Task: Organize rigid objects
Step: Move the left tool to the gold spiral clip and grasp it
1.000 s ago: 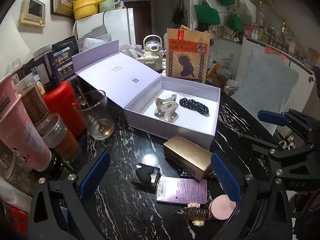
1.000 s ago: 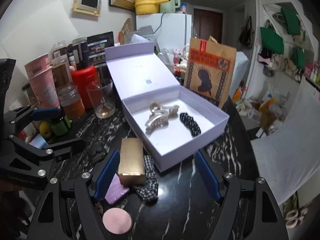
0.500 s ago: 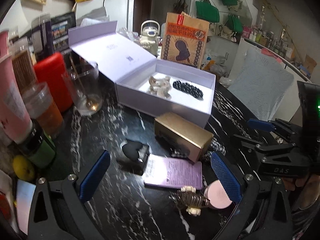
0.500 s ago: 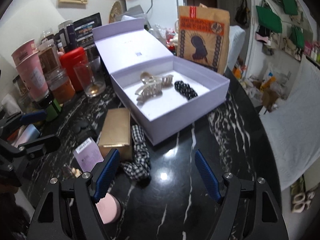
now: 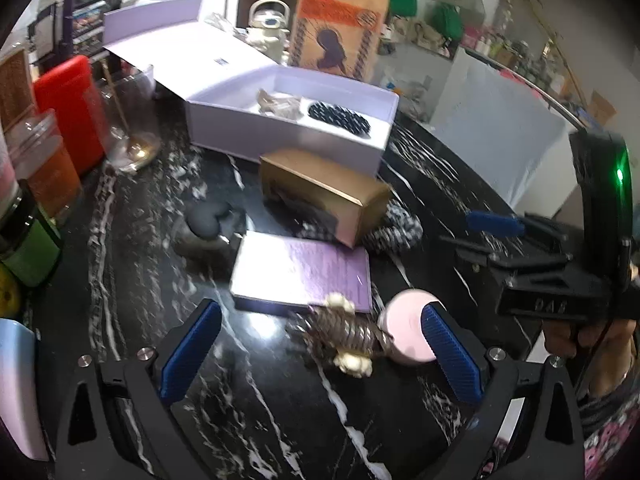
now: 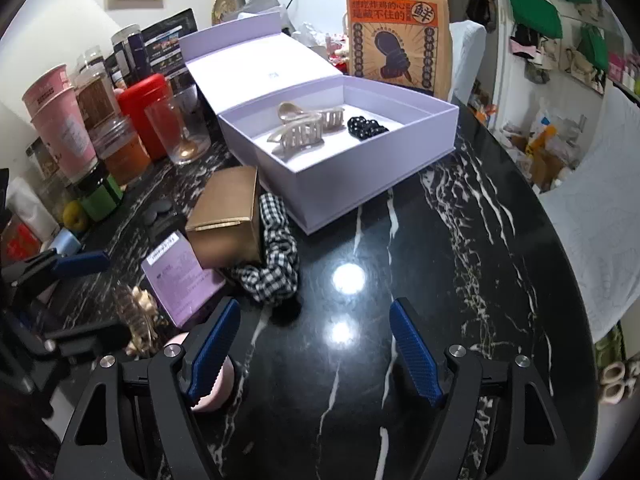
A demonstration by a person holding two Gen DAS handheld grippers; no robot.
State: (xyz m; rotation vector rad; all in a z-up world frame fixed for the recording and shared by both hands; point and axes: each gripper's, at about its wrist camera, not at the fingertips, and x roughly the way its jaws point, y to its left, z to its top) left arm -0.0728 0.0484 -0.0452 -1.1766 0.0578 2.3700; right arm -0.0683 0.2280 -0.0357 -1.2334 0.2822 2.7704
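Note:
An open lilac box (image 6: 400,148) (image 5: 288,136) on the black marble table holds a beige hair claw (image 6: 304,130) and a black beaded band (image 6: 366,127). In front of it lie a gold carton (image 5: 324,192) (image 6: 228,216), a checked scrunchie (image 6: 276,256), a purple card box (image 5: 300,272) (image 6: 180,280), a brown hair clip (image 5: 344,336) (image 6: 136,320), a pink round compact (image 5: 408,328) and a black heart-shaped piece (image 5: 208,220). My left gripper (image 5: 316,356) is open just before the clip. My right gripper (image 6: 316,348) is open and empty, right of the compact.
Jars, pink cups, a red canister (image 6: 144,136) and a glass (image 6: 182,132) crowd the table's left side. A brown paper bag (image 6: 396,28) stands behind the box. The table's rounded edge (image 6: 560,280) runs along the right.
Both grippers have moved down and closer to the table's near objects. The left one has come up to the hair clip; the items themselves have not moved.

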